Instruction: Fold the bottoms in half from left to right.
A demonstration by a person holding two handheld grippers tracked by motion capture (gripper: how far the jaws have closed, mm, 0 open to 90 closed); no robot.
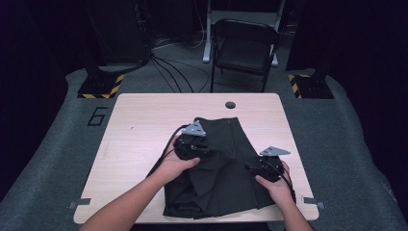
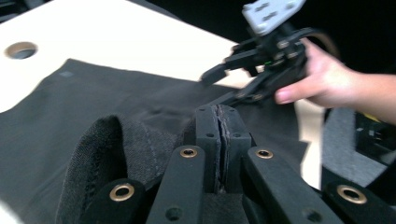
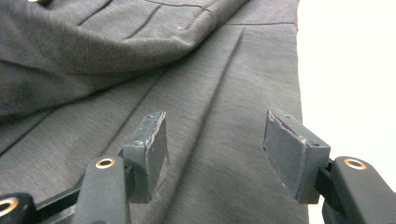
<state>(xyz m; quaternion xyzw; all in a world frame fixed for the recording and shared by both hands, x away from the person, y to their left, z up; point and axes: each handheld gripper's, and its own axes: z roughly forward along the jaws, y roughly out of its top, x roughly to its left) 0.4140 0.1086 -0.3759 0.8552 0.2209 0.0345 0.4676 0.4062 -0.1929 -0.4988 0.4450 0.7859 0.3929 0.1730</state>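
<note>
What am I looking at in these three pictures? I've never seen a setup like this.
A person at a wooden table holds a handheld two-jaw gripper in each hand. One camera looks down from above; the other two ride on the grippers and look along their jaws. A dark pleated garment lies on the table. The left gripper is shut, pinching a raised fold of the cloth. The right gripper is open over the cloth near its edge, with nothing clamped between its pads. Beyond the table stands a black folding chair.

garment (image 1: 226,163) front edge hidden by forearms
</note>
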